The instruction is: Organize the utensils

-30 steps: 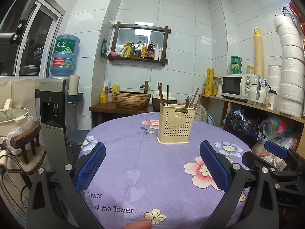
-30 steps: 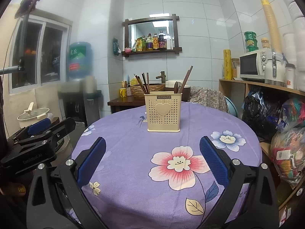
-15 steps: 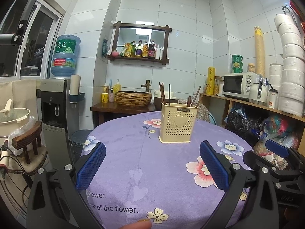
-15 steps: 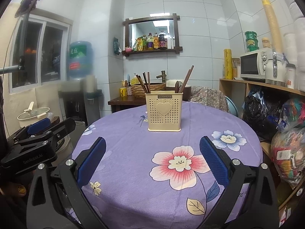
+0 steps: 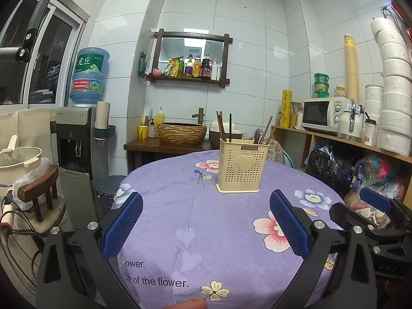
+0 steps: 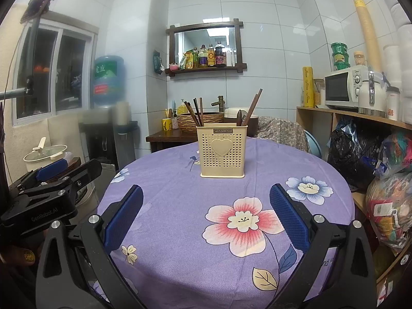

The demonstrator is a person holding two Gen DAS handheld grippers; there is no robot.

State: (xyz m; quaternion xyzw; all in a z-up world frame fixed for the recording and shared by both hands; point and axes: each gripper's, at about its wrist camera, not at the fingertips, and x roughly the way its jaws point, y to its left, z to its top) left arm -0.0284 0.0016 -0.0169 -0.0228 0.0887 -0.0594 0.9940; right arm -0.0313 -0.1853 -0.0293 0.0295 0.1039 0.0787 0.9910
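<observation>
A cream perforated utensil holder [image 5: 242,167] [image 6: 222,152] with a heart on its front stands upright near the far side of the round table. Dark wooden chopsticks [image 5: 221,126] [image 6: 197,112] lean out of its left part, and more sticks and a spoon-like utensil [image 5: 265,131] [image 6: 248,109] out of its right part. My left gripper [image 5: 206,224] is open over the near table edge, well short of the holder, nothing between its blue pads. My right gripper [image 6: 206,216] is also open and empty, facing the holder from the near side.
The table wears a purple flowered cloth [image 5: 195,221] [image 6: 180,195]. A water dispenser [image 5: 74,139] and stool [image 5: 38,190] stand left. Shelves with a microwave [image 5: 324,114] [image 6: 342,87] and bags [image 6: 391,195] stand right. A side table with a woven basin [image 5: 181,132] is behind.
Both grippers stay open. The left view has drifted slightly, so the holder sits a little more to the right and lower in it. The right view has barely moved.
</observation>
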